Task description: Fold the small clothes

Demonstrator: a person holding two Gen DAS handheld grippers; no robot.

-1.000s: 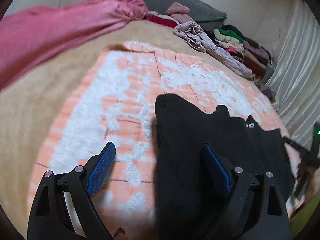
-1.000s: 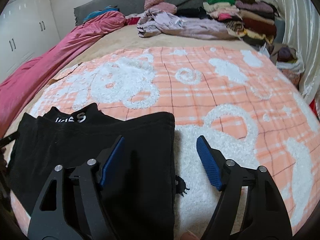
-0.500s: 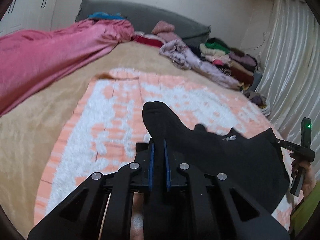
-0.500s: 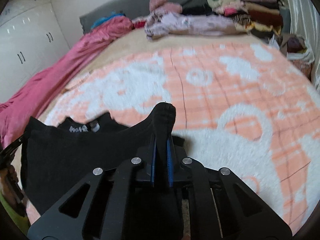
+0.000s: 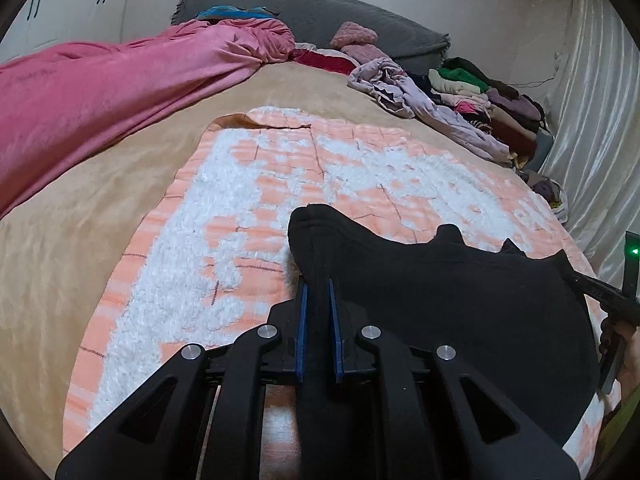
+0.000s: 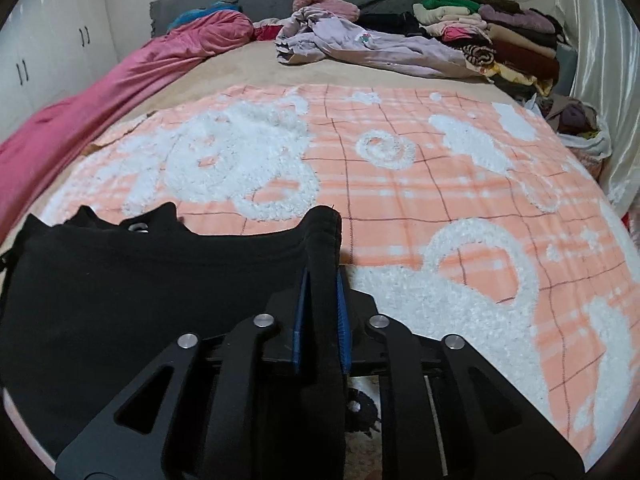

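1. The small black knit garment [image 5: 440, 300] lies at the near edge of the peach-and-white fluffy checked blanket [image 5: 248, 216] on the bed. Both its near corners are pinched up.
2. The left gripper [image 5: 316, 312] has its blue pads clamped on one bunched corner. The right gripper [image 6: 322, 304] has been easing a little apart, yet black fabric fills the gap and the pads look pressed on it.
3. Risk: the right grip may slip if it loosens further, dropping that corner and skewing the fold.
4. Risk: each bite holds a thick bunch, so hidden layers could pull free unevenly when the garment is lifted.
5. Risk: the plush blanket may drag on the cloth and wrinkle it.
6. Writing: a pale mark at the neckline [image 6: 138, 227] is too small to read.
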